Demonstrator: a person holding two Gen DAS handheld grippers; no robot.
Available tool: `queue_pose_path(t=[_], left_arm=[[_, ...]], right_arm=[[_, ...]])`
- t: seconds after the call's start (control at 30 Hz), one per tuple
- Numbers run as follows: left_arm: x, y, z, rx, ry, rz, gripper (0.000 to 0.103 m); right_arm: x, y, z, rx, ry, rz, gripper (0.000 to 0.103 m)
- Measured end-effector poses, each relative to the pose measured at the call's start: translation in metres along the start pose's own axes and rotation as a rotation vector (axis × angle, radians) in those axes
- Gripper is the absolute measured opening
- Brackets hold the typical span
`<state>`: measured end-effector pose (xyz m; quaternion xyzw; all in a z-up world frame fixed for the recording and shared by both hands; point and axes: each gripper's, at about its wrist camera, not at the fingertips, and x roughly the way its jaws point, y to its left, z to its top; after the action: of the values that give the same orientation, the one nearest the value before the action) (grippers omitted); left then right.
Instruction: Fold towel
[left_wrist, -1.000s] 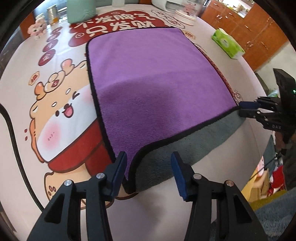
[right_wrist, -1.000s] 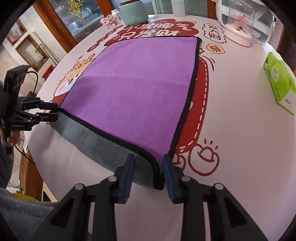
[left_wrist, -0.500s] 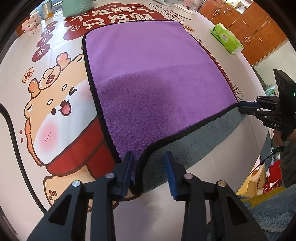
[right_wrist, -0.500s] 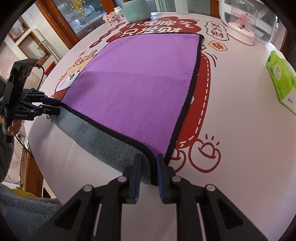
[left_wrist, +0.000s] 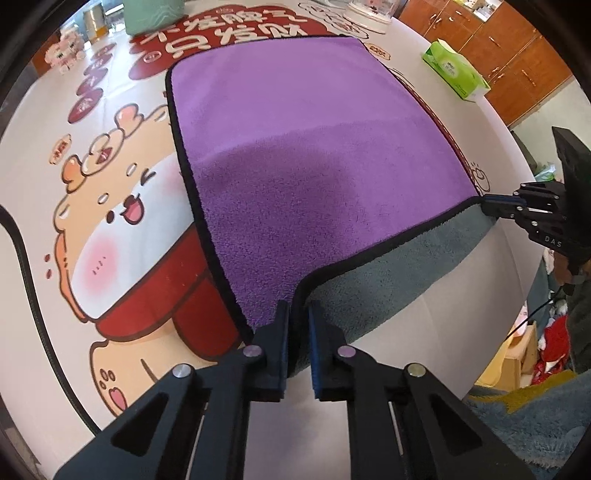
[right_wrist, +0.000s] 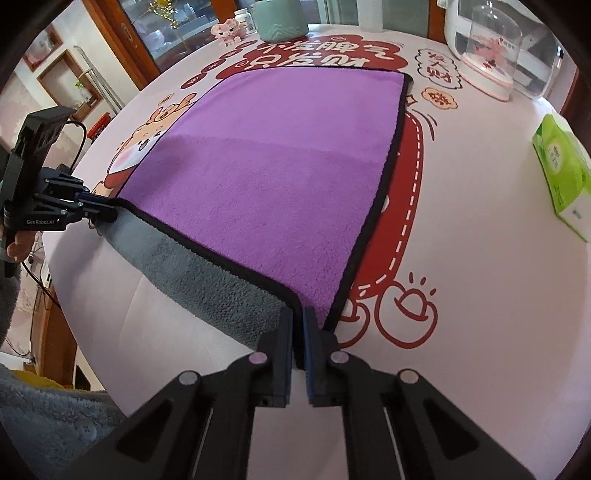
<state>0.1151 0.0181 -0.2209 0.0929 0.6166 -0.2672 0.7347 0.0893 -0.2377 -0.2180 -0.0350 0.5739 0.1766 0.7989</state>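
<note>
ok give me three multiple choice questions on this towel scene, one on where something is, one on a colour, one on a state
1. Where is the green tissue box relative to the towel?
A. lying on top of it
B. on the table to its right, apart from it
C. tucked under its near edge

2. What colour is the underside of the towel, shown along the lifted near edge?
A. grey
B. yellow
C. white

3. How does the right gripper stand?
A. wide open above the table
B. shut on a near corner of the towel
C. shut on the tissue box

Answers:
1. B, bare printed tablecloth separates the box from the towel's right edge.
2. A, a grey band shows below the black trim.
3. B, its pads pinch the corner; the left gripper grips the other near corner likewise.
</note>
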Motion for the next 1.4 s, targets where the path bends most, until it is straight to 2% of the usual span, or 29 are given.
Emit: queue_pose_path(t=[0.17, 0.3, 0.57, 0.9, 1.1, 1.4], left_arm=[[-0.009, -0.011, -0.003, 0.005, -0.029, 0.06, 0.005], [-0.018, -0.019, -0.004, -0.013, -0.053, 0.136, 0.005], [-0.047, -0.026, -0.01, -0.111, -0.125, 0.286, 0.005], [-0.08, -0.047, -0.009, -0.197, -0.231, 0.406, 0.005], [-0.097, -0.044, 0.014, -0.226, -0.291, 0.446, 0.005], [-0.108, -0.017, 0.073, -0.239, -0.353, 0.469, 0.005]], right_arm=[[-0.012, 0.008, 0.0, -0.011, -0.038, -0.023, 0.005], [-0.022, 0.013, 0.001, -0.02, -0.068, -0.04, 0.005], [-0.049, 0.022, 0.002, -0.02, -0.145, -0.074, 0.005], [-0.08, 0.025, 0.013, -0.004, -0.255, -0.123, 0.005], [-0.096, 0.02, 0.039, 0.01, -0.311, -0.154, 0.005], [-0.101, 0.009, 0.102, 0.039, -0.362, -0.226, 0.005]])
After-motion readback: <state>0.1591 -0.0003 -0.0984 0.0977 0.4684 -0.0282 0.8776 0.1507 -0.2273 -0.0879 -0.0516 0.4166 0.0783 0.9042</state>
